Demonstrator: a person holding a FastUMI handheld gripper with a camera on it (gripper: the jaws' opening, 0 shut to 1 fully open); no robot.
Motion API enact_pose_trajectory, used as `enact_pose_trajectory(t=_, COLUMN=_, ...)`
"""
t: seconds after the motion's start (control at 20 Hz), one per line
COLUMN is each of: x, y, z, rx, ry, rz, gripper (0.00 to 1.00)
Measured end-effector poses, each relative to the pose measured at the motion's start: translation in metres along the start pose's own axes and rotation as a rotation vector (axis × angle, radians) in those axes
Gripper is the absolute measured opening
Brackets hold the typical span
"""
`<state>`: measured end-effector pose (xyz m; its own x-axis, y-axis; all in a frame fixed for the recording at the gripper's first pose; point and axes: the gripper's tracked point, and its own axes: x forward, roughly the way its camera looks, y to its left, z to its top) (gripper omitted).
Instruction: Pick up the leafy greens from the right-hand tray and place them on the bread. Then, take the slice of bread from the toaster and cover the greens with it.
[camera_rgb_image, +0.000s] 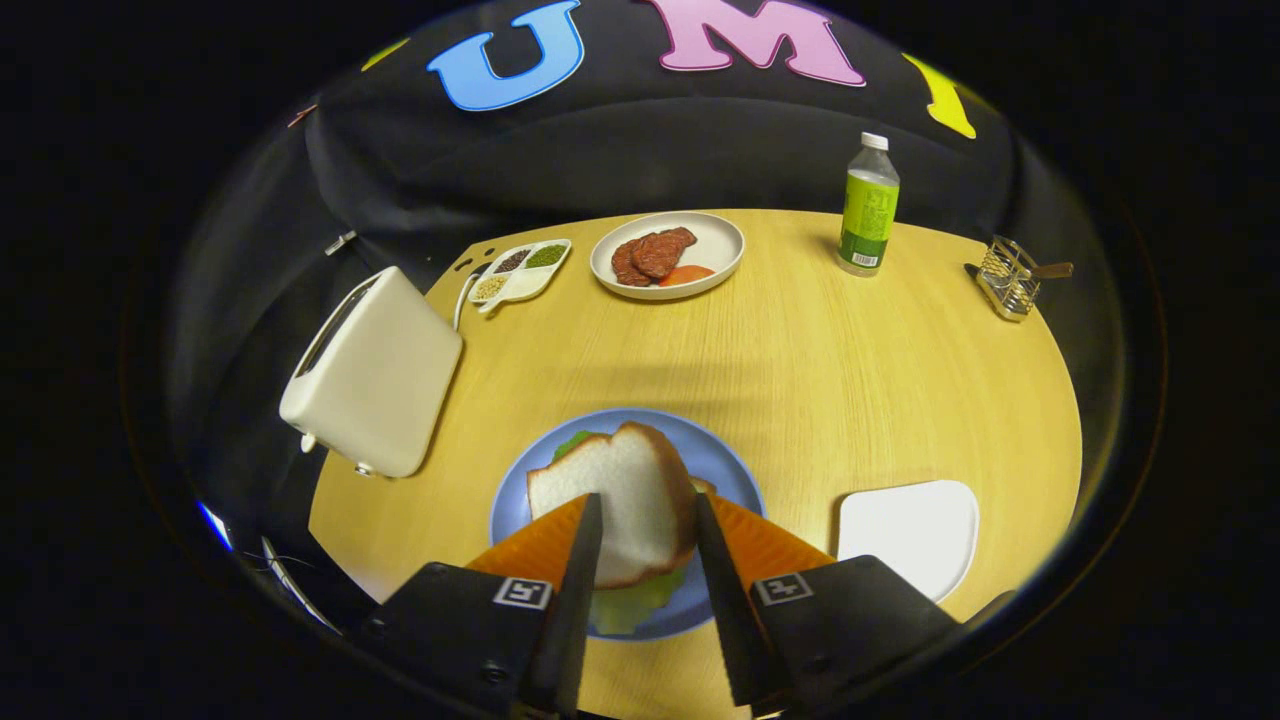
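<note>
Gripping a bread slice (625, 495) between its two fingers, the gripper (648, 560) sits low in the centre of the frame, its jaws narrow and pressed against the slice's two faces. The slice stands tilted on edge over a blue plate (720, 455) just ahead of the fingers. Greens (630, 605) lie on the plate under the slice, with one leaf showing between the fingers and another bit of green peeking out behind the slice at its upper left. A thin sliver of what may be a lower bread slice shows at the held slice's right edge, too small to be sure. At the left of the frame a white toaster (375, 375) stands on the wooden table (850, 380), near the plate but apart from it. A white tray (910, 535) lies at the lower right, just beside the plate. Toward the top centre a white dish (720, 245) holds brown patties and an orange slice, with a small divided dish (520, 270) of seeds to its left. A bottle (868, 205) with a green label stands at the upper right, and a wire rack (1008, 277) lies further right.
</note>
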<state>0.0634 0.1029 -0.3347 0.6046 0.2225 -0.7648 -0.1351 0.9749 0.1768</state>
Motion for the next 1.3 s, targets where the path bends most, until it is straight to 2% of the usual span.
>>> enact_pose_trajectory(t=0.15, x=-0.010, y=-0.001, z=0.010, rx=0.013, ry=-0.049, rz=0.007, gripper=0.98)
enact_pose_trajectory(t=0.2, x=-0.014, y=-0.003, z=0.014, rx=0.010, ry=-0.067, rz=0.002, gripper=0.99)
enact_pose_trajectory(t=0.55, x=-0.070, y=0.004, z=0.063, rx=-0.044, ry=-0.240, rz=0.022, gripper=0.99)
enact_pose_trajectory(t=0.75, x=-0.123, y=0.011, z=0.111, rx=-0.110, ry=-0.416, rz=0.012, gripper=0.99)
enact_pose_trajectory(t=0.9, x=-0.180, y=0.014, z=0.154, rx=-0.142, ry=-0.593, rz=-0.019, gripper=0.99)
enact_pose_trajectory(t=1.0, x=-0.217, y=0.013, z=0.178, rx=-0.135, ry=-0.694, rz=-0.044, gripper=0.99)
enact_pose_trajectory(t=1.3, x=-0.287, y=-0.015, z=0.210, rx=-0.040, ry=-0.847, rz=-0.108, gripper=0.99)
